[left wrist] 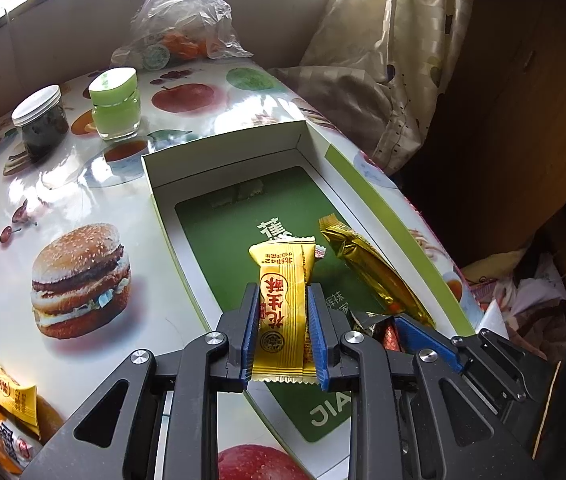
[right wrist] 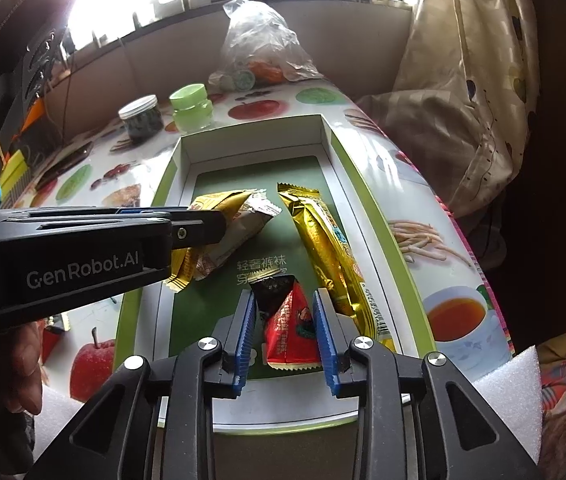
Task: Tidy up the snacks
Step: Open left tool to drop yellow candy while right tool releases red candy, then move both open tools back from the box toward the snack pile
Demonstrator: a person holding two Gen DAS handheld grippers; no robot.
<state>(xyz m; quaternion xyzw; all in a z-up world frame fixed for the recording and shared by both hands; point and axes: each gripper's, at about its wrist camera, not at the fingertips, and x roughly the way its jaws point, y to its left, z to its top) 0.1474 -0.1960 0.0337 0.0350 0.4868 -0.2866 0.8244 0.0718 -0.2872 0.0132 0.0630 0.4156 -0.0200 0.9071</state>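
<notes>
Holding: left gripper (left wrist: 283,324) clamps yellow snack (left wrist: 283,304) over box (left wrist: 223,148) for dropping.
Right gripper (right wrist: 285,320): jaws parted, red snack (right wrist: 289,320) loose between, six o'clock of box floor.

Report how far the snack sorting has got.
Done: a long gold bar and a white-wrapped snack already lie in the open box.
In hand: the left gripper clamps a yellow peanut candy over the box; the red and black snack sits between the right gripper pads, which look apart from it.
Left: several wrapped snacks remain on the table outside the box.
</notes>
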